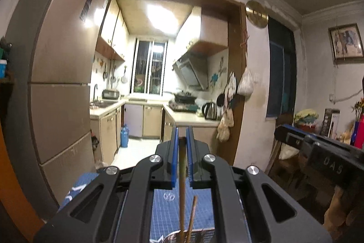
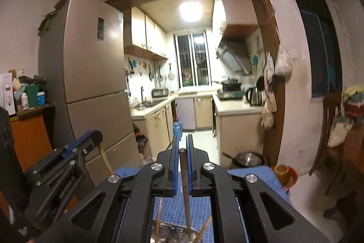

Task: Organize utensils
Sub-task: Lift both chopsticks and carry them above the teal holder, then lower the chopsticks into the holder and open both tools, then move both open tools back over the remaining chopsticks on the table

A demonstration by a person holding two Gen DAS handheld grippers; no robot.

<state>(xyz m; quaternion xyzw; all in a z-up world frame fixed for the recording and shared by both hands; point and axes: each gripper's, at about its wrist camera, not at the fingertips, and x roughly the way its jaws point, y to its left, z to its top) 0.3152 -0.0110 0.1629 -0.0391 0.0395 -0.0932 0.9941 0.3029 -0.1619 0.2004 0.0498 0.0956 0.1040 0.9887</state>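
Observation:
My left gripper (image 1: 182,130) is shut on a pale bamboo chopstick (image 1: 182,177) that hangs down toward a metal utensil holder (image 1: 175,238) at the bottom edge. A second chopstick (image 1: 192,215) leans in that holder. My right gripper (image 2: 182,139) is shut on a darker brown chopstick (image 2: 185,188) whose lower end reaches into the metal holder (image 2: 170,234); two more sticks (image 2: 159,215) lean there. The left gripper (image 2: 95,136) also shows at the left of the right wrist view, its chopstick (image 2: 105,161) hanging below. The right gripper (image 1: 282,130) shows at the right of the left wrist view.
A blue grid mat (image 1: 163,208) covers the table under the holder. A tall fridge (image 2: 95,83) stands left of the kitchen doorway (image 2: 200,106). An orange cabinet (image 2: 31,142) is at the far left, a wooden chair (image 2: 329,129) at the right, a steel pot (image 2: 249,158) on the floor.

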